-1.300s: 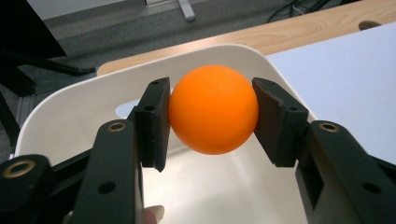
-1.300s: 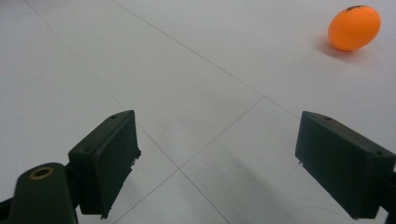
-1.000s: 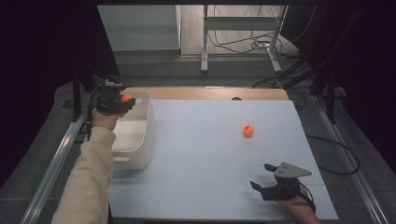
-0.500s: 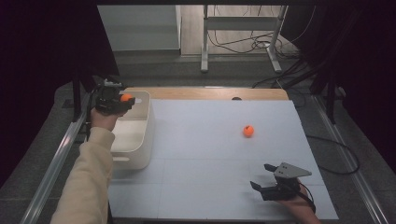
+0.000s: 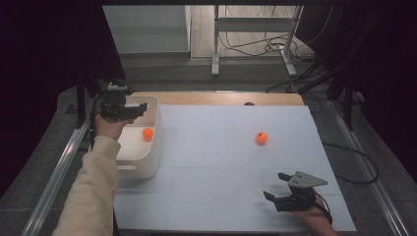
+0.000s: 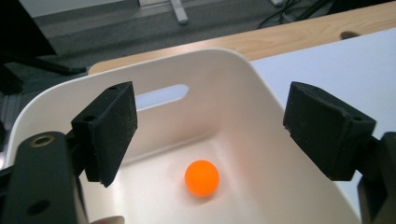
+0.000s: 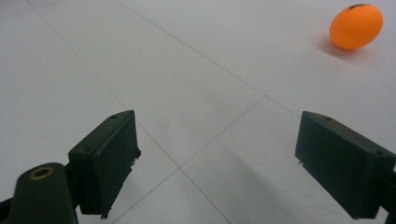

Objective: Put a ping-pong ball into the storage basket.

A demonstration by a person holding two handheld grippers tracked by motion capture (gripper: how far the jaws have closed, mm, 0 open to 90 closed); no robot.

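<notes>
Left hand-held gripper, jaws just opened, hangs empty above the bin; its ball may bounce out.

Grey floor beyond table; metal stand legs, tangled cables there; dark surroundings.

No text, label, brand, number or sign can be read. The orange ball lying near the far right of the white table in the right gripper view bears a small dark printed mark on its top, too small and blurred to make out
</notes>
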